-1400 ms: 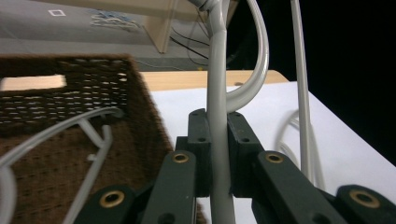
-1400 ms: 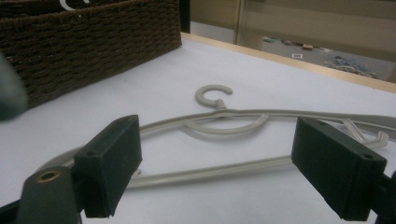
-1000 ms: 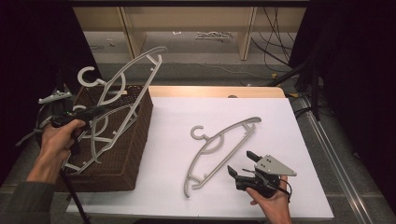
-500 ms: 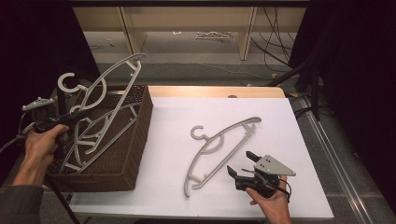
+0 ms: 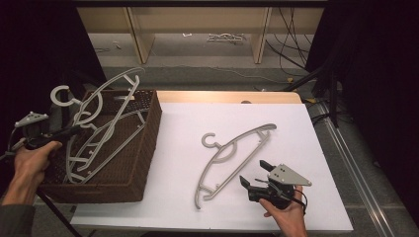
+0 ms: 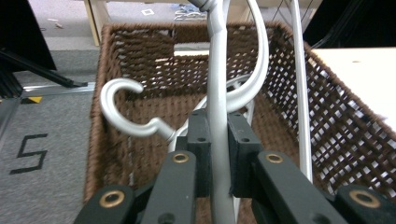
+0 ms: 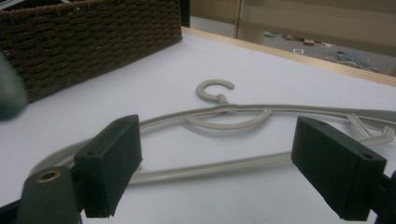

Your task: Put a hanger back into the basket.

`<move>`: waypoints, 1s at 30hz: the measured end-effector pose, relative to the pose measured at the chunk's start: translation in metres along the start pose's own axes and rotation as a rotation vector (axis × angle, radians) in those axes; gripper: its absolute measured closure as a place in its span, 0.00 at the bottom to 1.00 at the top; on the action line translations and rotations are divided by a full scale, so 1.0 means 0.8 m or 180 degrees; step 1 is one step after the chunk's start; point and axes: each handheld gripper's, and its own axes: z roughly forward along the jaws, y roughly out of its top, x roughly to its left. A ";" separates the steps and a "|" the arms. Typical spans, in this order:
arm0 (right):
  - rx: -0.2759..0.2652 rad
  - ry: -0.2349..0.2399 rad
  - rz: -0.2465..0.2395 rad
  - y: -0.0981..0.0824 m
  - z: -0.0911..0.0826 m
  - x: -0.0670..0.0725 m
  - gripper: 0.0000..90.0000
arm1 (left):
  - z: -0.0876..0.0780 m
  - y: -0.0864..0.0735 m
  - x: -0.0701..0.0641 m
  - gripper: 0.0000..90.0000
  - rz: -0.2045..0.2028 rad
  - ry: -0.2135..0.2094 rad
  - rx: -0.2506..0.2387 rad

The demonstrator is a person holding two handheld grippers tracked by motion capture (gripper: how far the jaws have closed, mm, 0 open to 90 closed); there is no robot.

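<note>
My left gripper (image 5: 75, 131) is shut on a grey plastic hanger (image 5: 106, 91) and holds it tilted over the brown wicker basket (image 5: 146, 148) at the table's left. The hanger's lower end reaches down inside the basket. In the left gripper view the pads (image 6: 198, 140) clamp a bar of the hanger (image 6: 217, 70), with its hook (image 6: 116, 98) curling left above the basket (image 6: 140, 51). A second grey hanger (image 5: 232, 148) lies flat on the white table top. My right gripper (image 5: 253, 171) rests open just below it, and that hanger (image 7: 224, 112) lies beyond the open right gripper (image 7: 217, 163).
The white table top (image 5: 316, 148) has a wooden strip (image 5: 222, 97) along its far edge. Beyond it stand wooden shelf legs (image 5: 259, 34) and cables on the floor. The basket's side (image 7: 93, 42) rises at the upper left of the right gripper view.
My left hand has carried the held hanger to the left and lower, toward the basket. The right gripper and the hanger on the table have stayed put.
</note>
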 end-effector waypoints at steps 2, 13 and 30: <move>0.0002 -0.0003 -0.0005 0.000 0.000 0.000 0.19 | -0.001 -0.003 0.002 0.91 0.0068 0.0004 0.0033; -0.0007 0.0021 0.0016 -0.001 0.003 0.001 0.19 | -0.001 -0.011 0.005 0.91 0.0400 0.0018 0.0228; -0.0009 0.0001 0.0014 -0.001 0.002 0.000 0.19 | 0.009 -0.013 0.004 0.91 0.0576 0.0009 0.0467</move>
